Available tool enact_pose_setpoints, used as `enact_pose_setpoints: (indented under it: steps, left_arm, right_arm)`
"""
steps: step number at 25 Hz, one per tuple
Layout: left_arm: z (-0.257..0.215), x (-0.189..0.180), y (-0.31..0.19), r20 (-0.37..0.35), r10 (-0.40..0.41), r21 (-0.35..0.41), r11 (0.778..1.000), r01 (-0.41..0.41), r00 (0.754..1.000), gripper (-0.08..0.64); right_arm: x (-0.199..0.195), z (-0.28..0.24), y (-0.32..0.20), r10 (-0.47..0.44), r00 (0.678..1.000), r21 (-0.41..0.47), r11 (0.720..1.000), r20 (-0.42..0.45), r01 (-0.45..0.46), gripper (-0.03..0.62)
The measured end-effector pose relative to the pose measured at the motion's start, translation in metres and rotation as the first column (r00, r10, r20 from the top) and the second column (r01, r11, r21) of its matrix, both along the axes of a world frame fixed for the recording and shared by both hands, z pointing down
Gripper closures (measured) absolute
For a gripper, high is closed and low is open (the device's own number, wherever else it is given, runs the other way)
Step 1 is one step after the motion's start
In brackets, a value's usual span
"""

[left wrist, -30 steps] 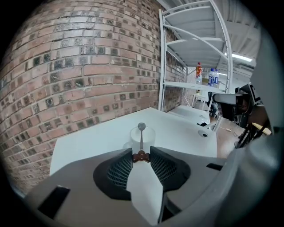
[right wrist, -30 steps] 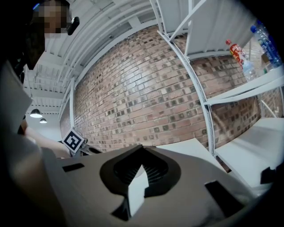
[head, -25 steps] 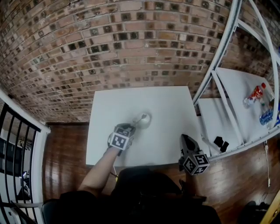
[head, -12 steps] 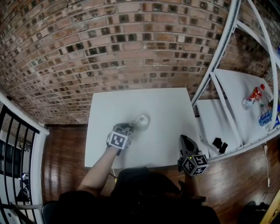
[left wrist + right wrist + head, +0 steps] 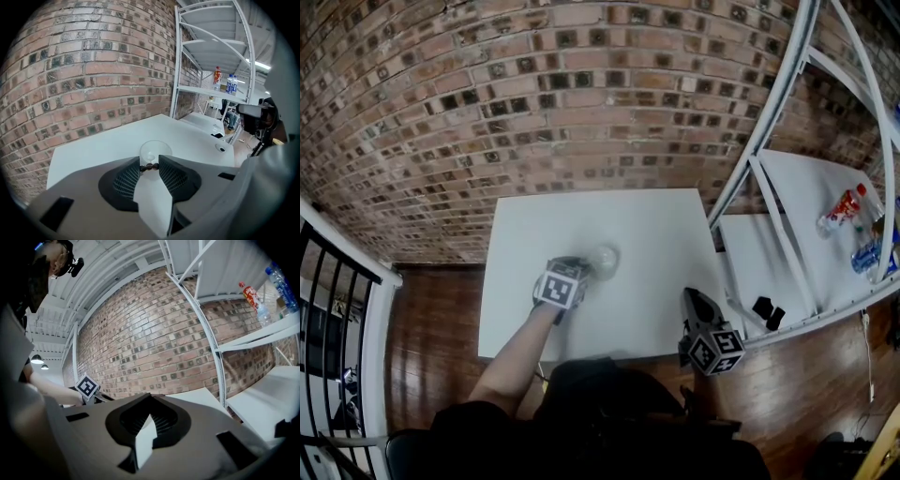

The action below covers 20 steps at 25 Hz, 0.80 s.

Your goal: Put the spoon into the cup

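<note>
A clear glass cup (image 5: 606, 257) stands near the middle of the white table (image 5: 656, 225). My left gripper (image 5: 584, 267) is right at the cup's near side, pointing down at it. In the left gripper view the cup (image 5: 155, 149) sits just beyond the jaw tips. The left gripper (image 5: 149, 166) is shut on a thin dark piece, the spoon's handle (image 5: 149, 166). A pale bit shows inside the glass; the rest of the spoon is hidden. My right gripper (image 5: 694, 298) hangs at the table's front right edge. In its own view this gripper (image 5: 150, 399) is shut and holds nothing.
A white shelving rack (image 5: 769, 141) stands to the right of the table, with bottles (image 5: 847, 202) on a shelf and small black objects (image 5: 766, 309) on a lower one. A brick wall runs behind the table. A black railing (image 5: 328, 281) is at the left.
My left gripper has slid a little toward the cup and now sits against its near side. The right gripper has barely moved.
</note>
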<state>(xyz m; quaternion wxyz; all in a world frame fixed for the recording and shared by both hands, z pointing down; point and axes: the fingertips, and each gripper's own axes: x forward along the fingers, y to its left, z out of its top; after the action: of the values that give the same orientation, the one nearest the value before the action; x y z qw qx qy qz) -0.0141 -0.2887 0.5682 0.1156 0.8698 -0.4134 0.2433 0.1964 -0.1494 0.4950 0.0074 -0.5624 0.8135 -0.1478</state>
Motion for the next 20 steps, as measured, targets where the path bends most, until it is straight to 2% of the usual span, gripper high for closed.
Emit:
enact_pose_setpoints:
  steps: [5, 10, 15, 20]
  left_arm:
    - [0.001, 0.003, -0.001, -0.018, 0.005, -0.001, 1.0, -0.005, 1.0, 0.428]
    - [0.005, -0.002, -0.002, -0.075, -0.02, 0.007, 1.0, 0.021, 0.997, 0.407]
    - [0.005, -0.004, 0.005, -0.108, -0.009, 0.006, 1.0, 0.01, 0.994, 0.393]
    - [-0.002, -0.012, 0.012, -0.134, -0.018, 0.033, 0.999, 0.022, 0.991, 0.393]
  right_arm:
    - [-0.001, -0.005, 0.002, 0.001, 1.0, 0.006, 1.0, -0.009, -0.001, 0.588]
    - [0.001, -0.006, 0.005, 0.003, 1.0, 0.007, 1.0, -0.015, -0.002, 0.588]
    - [-0.005, -0.005, 0.008, -0.012, 1.0, 0.006, 1.0, -0.018, 0.012, 0.588]
    - [-0.015, -0.005, 0.007, -0.037, 0.999, 0.002, 0.999, -0.021, 0.037, 0.588]
